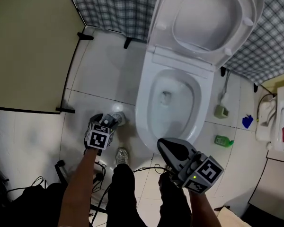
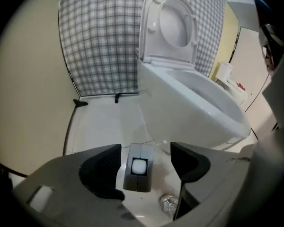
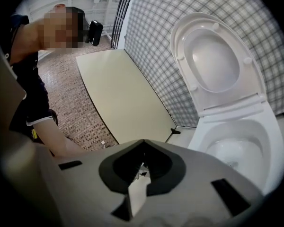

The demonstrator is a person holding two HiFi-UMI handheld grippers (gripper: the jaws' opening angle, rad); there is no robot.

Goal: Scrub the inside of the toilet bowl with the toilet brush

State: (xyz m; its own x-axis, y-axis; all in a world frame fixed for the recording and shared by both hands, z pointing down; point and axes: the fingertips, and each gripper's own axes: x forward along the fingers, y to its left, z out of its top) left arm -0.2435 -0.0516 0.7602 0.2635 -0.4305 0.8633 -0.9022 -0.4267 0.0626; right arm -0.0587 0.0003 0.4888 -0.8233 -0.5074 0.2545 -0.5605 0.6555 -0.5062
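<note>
The white toilet (image 1: pixel 146 112) stands with lid and seat raised, and its bowl (image 1: pixel 173 98) holds a little water. A grey toilet brush handle (image 2: pixel 139 167) with a white square on top stands on the floor to the left of the toilet base. My left gripper (image 2: pixel 146 157) is low over it, open, with one jaw on each side of the handle and neither pad touching it. In the head view the left gripper (image 1: pixel 112 121) hides most of the brush. My right gripper (image 1: pixel 166 147) hovers before the bowl's front rim, shut and empty (image 3: pixel 142 144).
A beige partition (image 1: pixel 28 46) stands at the left, and checked tiles (image 1: pixel 113 4) cover the wall behind. A green bottle (image 1: pixel 223 140), a blue object (image 1: pixel 247 121) and a hanging tool (image 1: pixel 222 109) lie right of the toilet. A metal floor fitting (image 1: pixel 122 155) and cables (image 1: pixel 99 174) are by my feet.
</note>
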